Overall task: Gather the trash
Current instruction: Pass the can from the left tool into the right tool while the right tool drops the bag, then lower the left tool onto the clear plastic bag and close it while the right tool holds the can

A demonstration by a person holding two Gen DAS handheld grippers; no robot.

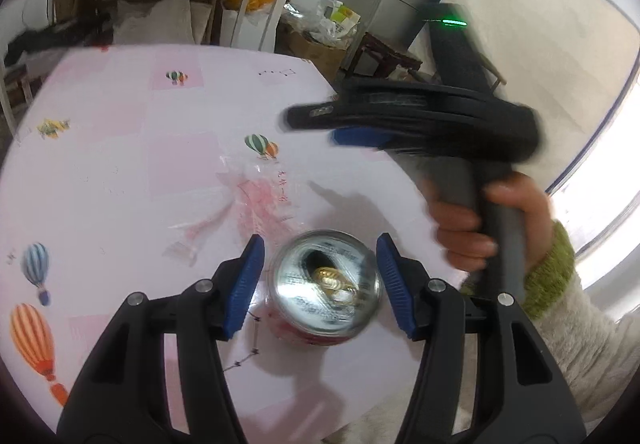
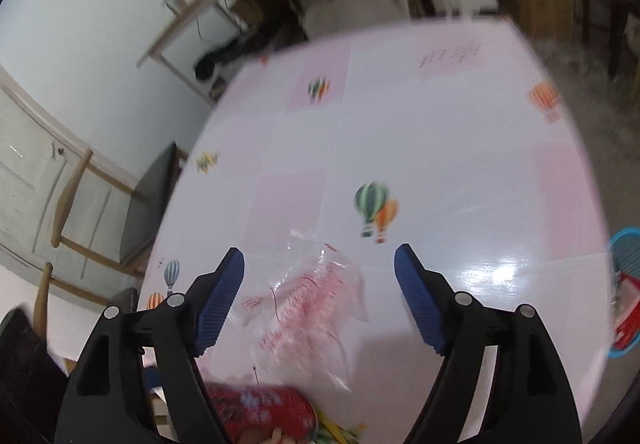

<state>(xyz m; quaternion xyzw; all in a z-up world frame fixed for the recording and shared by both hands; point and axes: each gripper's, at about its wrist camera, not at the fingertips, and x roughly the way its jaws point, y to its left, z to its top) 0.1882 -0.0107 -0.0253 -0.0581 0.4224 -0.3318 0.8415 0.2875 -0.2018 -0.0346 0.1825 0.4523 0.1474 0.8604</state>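
A red drink can with an open silver top sits between the blue pads of my left gripper, which is shut on it. Something gold lies inside the can. My right gripper hovers above and beyond the can, held by a hand in a green-cuffed sleeve. In the right wrist view my right gripper stands open with nothing between its fingers. Below it a crumpled clear plastic wrapper with red print lies on the table. The can shows at the bottom edge. The wrapper lies just beyond the can.
The table has a pink cloth printed with balloons. A blue basket with something red in it stands past the table's right edge. A chair is at the left side, and cluttered shelves and a cardboard box stand behind.
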